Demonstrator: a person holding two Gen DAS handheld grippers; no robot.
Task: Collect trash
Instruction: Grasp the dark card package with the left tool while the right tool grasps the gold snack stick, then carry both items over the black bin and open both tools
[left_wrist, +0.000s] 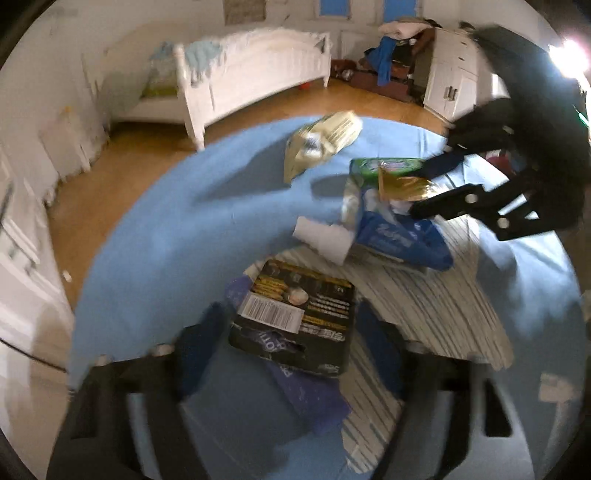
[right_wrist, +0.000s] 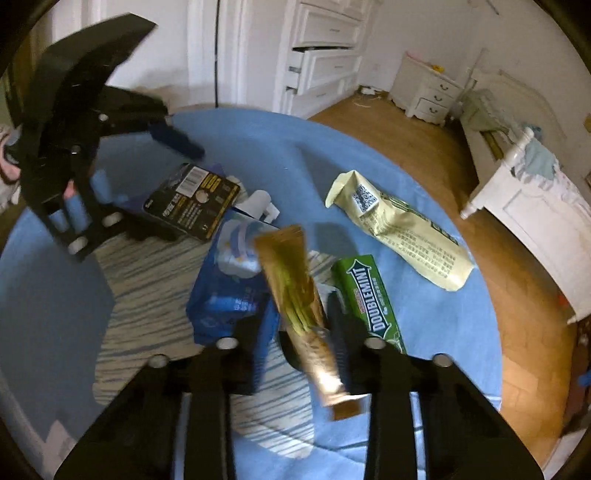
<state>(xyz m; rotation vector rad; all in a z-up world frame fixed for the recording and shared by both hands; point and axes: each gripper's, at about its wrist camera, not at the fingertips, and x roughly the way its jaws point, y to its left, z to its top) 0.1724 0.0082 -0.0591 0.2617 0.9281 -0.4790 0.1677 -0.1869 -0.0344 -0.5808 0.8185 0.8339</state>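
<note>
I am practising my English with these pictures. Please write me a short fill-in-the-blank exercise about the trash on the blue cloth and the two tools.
1. The right tool is shut on a long ____ wrapper.
2. The green box beside it reads ____.
3. The black box between the left tool's fingers has a white ____ label.
4. The trash lies on a round ____ cloth.

Missing words: gold; DOUBLEMINT; barcode; blue
</note>
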